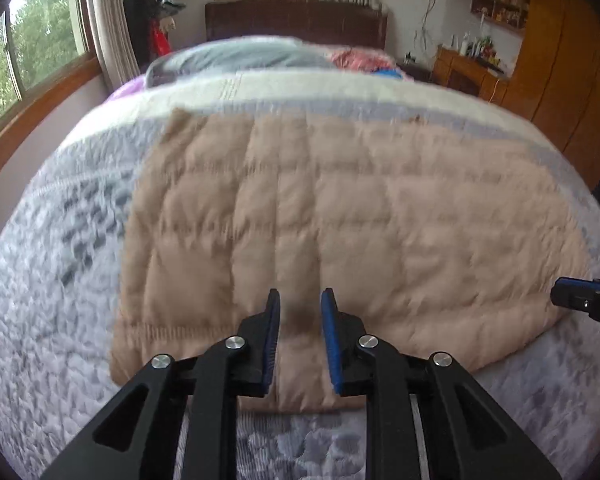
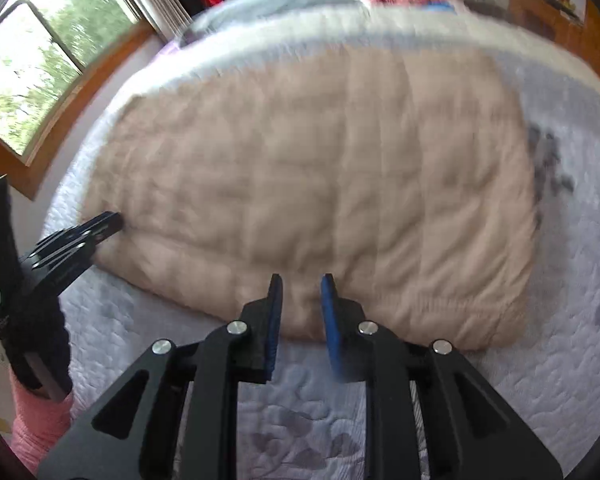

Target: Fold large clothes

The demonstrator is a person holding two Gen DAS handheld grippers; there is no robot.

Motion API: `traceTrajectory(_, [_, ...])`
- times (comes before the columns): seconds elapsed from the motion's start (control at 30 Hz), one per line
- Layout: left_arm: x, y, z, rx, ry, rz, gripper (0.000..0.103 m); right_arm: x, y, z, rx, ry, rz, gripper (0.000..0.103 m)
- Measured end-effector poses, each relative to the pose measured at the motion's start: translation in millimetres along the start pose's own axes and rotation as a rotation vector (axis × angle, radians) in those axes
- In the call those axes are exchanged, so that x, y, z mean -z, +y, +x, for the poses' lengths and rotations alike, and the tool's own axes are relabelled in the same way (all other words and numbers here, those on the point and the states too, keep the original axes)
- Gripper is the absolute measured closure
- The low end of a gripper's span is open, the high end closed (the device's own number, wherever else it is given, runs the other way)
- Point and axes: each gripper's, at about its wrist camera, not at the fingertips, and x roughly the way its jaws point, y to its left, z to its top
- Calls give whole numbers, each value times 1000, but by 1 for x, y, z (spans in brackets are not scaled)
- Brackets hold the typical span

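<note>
L hand-held gripper (image 1: 300, 300) apart, empty, over tan quilted coat (image 1: 340, 208).

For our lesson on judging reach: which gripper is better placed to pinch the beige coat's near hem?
Probably right. The right gripper has empty jaws standing apart close above the near hem; the left gripper points further in over the beige coat. Motion blur makes this tentative.

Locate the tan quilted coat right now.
The tan quilted coat lies flat in the middle of the grey patterned bedspread, filling the centre of both wrist views, its near hem just ahead of the left gripper and right gripper.
</note>
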Motion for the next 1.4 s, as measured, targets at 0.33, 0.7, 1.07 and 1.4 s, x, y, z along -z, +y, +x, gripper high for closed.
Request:
traceTrajectory(0.33, [-54,-25,60,34,105,1,81,-61,-8,47,61,49,49,85])
traceTrajectory(0.7, [-52,4,40,101,89,-12,73,-55,-30,29,-33,26,48,65])
traceTrajectory(1.07, [-41,144,25,75,81,-136,30,-40,-144,-23,-80,-57,228,19])
traceTrajectory(1.4, [-28,165,98,348,171,-292,13,-44,-166,36,-150,11,307,14])
